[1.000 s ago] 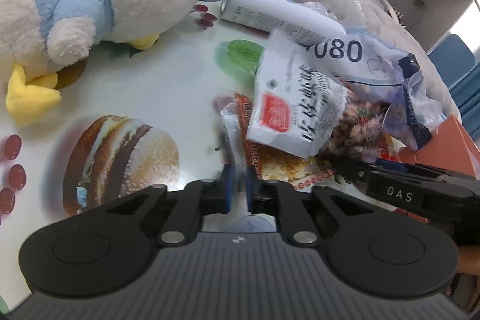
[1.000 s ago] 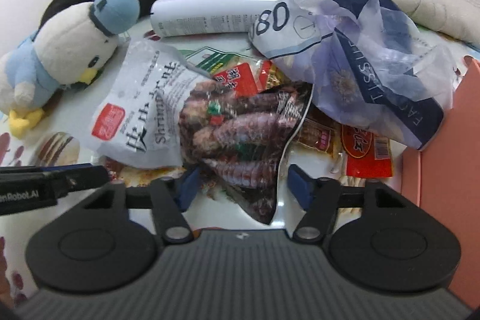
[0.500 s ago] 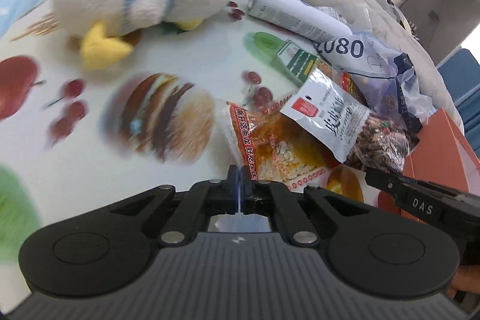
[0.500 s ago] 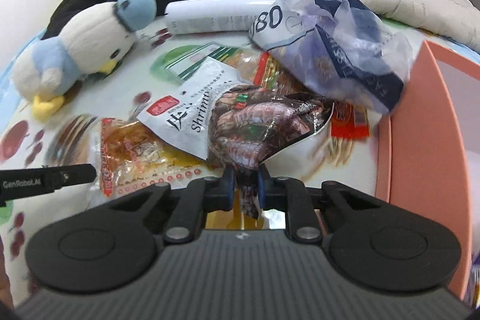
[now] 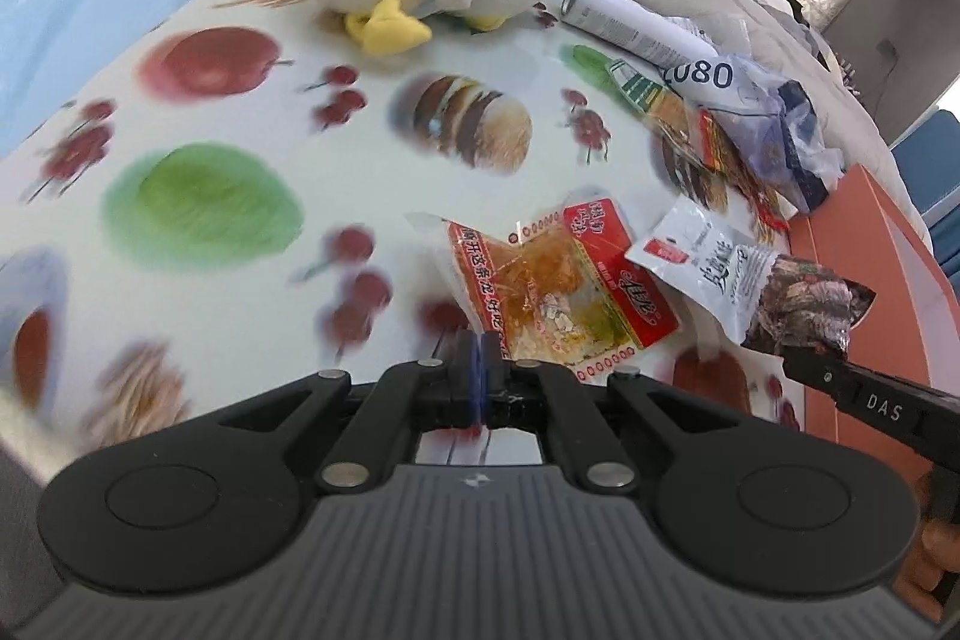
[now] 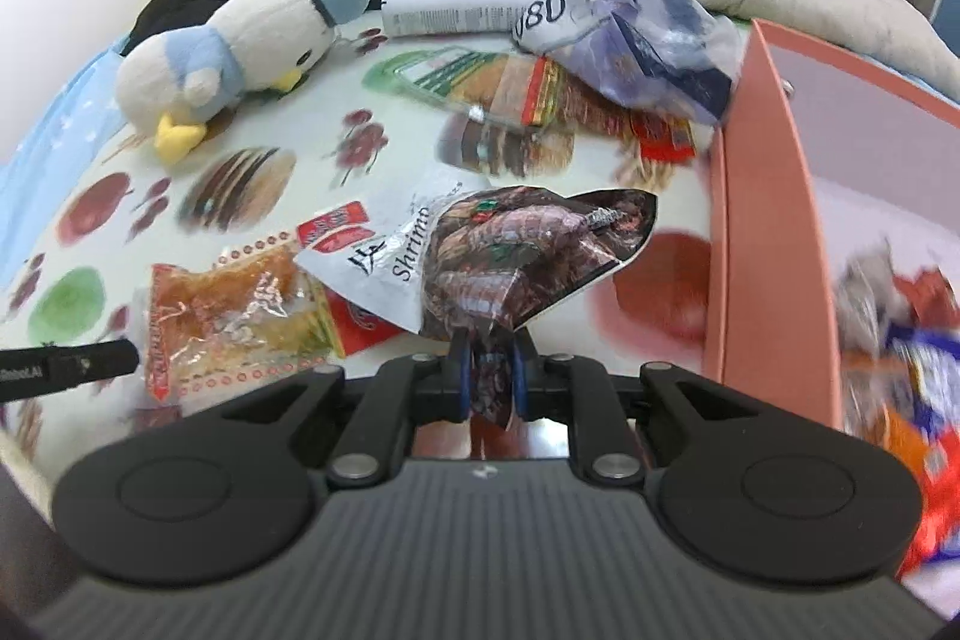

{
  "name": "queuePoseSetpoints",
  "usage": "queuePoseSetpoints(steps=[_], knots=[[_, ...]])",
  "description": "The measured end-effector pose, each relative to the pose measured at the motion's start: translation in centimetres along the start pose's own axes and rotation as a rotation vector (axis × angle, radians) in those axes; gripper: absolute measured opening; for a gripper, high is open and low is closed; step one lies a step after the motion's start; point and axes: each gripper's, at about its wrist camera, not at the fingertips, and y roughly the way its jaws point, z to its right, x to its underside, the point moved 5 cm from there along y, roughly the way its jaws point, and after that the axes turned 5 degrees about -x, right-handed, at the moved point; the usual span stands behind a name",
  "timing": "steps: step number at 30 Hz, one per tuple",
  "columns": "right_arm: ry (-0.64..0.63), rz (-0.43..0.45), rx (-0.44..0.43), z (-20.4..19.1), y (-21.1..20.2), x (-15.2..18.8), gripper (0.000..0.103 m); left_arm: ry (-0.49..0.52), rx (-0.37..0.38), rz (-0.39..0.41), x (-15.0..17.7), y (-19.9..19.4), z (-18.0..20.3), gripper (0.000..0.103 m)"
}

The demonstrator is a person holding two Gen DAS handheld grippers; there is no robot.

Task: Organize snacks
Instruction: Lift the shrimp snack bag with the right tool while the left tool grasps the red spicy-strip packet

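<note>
- The left gripper (image 5: 480, 358) is clenched: its blue pads are pressed together on the thin clear edge of an orange snack packet (image 5: 555, 289), which hangs forward and to the right of the fingertips.
- Red borders with Chinese characters are printed on that packet; the characters are too blurred to be read with certainty.
- The right gripper (image 6: 489, 370) is clamped on the crumpled lower corner of a shrimp snack bag (image 6: 498, 256), which is held up just ahead of the fingertips.
- The word "Shrimp" is read on the white half of the bag, beside black Chinese characters and a small red label; shrimp are pictured on the dark half.
- "DAS" is seen on the right gripper's arm in the left wrist view, and "Robot.AI" is partly read on the black arm at the left edge of the right wrist view.
- A pink box (image 6: 774, 220) is seen just to the right of the right gripper, with blurred colourful packets inside it.
- Further ahead, a translucent bag (image 6: 630, 40) marked "80" (read as "080" in the left wrist view) is found resting on more snack packets (image 6: 528, 94).
- A white cylindrical can (image 6: 456, 7) with small unreadable print lies beyond these.
- A plush penguin (image 6: 240, 52) lies ahead and to the left, on a cloth (image 5: 252, 112) printed with fruit and burgers.
</note>
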Motion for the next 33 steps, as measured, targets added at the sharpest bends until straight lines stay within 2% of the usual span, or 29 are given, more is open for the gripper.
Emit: queuePoseSetpoints(steps=[7, 16, 17, 18, 19, 20, 21, 23, 28, 33], knots=[[0.003, -0.011, 0.005, -1.7, -3.3, 4.3, 0.017, -0.025, 0.002, -0.007, 3.9, -3.3, -1.3, 0.001], [0.026, -0.055, -0.064, -3.4, -5.9, 9.6, 0.019, -0.009, -0.001, -0.066, 7.0, -4.9, -2.0, 0.004], [0.038, -0.058, -0.081, -3.4, -6.0, 9.9, 0.024, -0.002, -0.006, -0.077, 7.1, -4.9, -2.0, 0.006], [0.051, -0.067, -0.098, -3.3, -6.0, 10.1, 0.033, 0.003, -0.011, -0.088, 7.0, -4.8, -2.0, 0.015], [0.056, -0.077, -0.108, -3.1, -5.9, 10.3, 0.041, 0.011, -0.01, -0.098, 7.0, -4.8, -2.0, 0.029], [0.058, -0.087, -0.112, -3.0, -5.8, 10.4, 0.057, 0.021, -0.012, -0.095, 6.8, -4.9, -2.0, 0.037], [0.057, -0.086, -0.121, -2.8, -6.0, 10.6, 0.069, 0.033, -0.018, -0.082, 6.6, -5.1, -1.9, 0.045], [0.056, -0.073, -0.142, -2.4, -6.5, 10.8, 0.077, 0.075, -0.027, -0.053, 6.0, -5.7, -1.7, 0.047], [-0.002, -0.045, -0.145, -1.4, -7.8, 11.1, 0.078, 0.222, -0.022, -0.018, 4.2, -5.9, -0.6, 0.069], [-0.15, 0.022, -0.157, -1.8, -8.6, 10.0, 0.078, 0.409, 0.013, -0.02, 3.1, -4.6, 1.4, 0.069]])
